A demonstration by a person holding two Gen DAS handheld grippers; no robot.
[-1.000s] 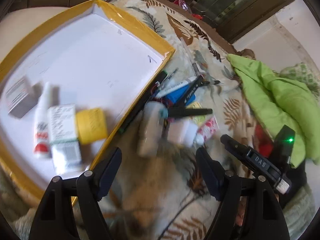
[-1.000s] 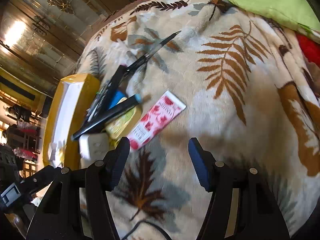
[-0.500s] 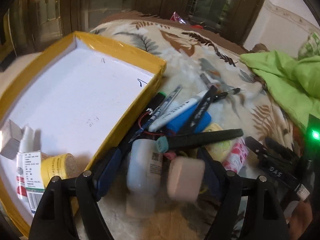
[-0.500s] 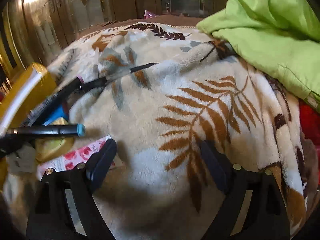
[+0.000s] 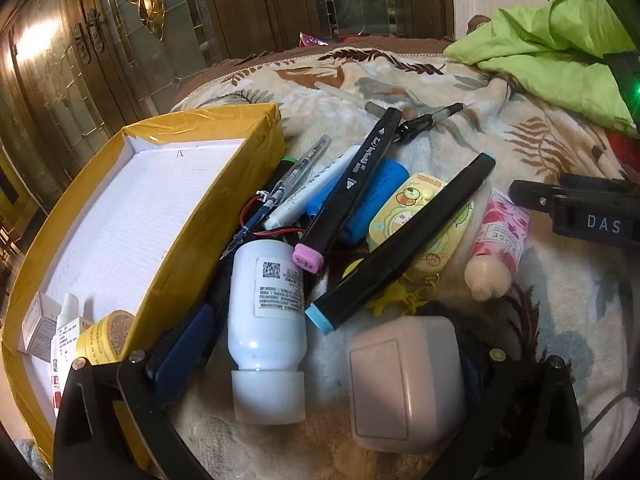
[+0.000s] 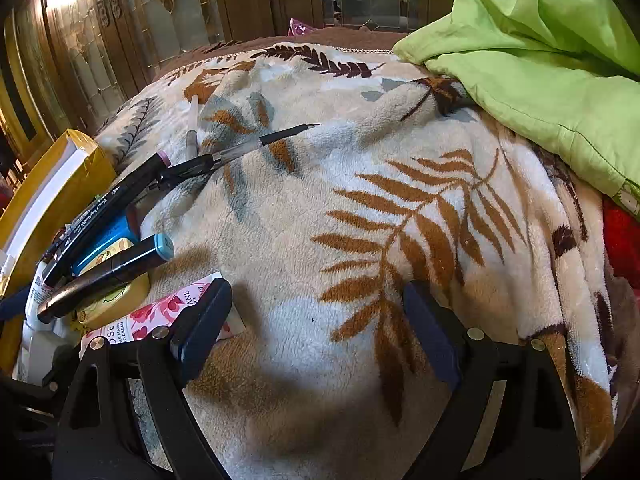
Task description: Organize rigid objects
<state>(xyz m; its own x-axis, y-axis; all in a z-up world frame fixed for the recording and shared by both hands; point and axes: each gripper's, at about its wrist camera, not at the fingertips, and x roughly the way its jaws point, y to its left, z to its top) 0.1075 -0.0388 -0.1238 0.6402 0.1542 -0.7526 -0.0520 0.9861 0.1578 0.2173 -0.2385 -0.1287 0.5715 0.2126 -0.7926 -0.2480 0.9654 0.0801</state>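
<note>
Blanket (image 6: 360,240); yellow tray (image 5: 192,248) interior left-only

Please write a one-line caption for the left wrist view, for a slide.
Open left gripper around a white bottle and white block, beside a yellow tray.

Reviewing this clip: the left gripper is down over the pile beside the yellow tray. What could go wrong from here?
1. The left hand-held gripper is open around both the white bottle and the white adapter; closing could catch both or pinch neither cleanly.
2. The blue-capped marker lies tilted across the yellow case, its tip near the bottle; lifting the bottle may roll it.
3. The plush blanket is soft and uneven, so nudged items could slide.
</note>
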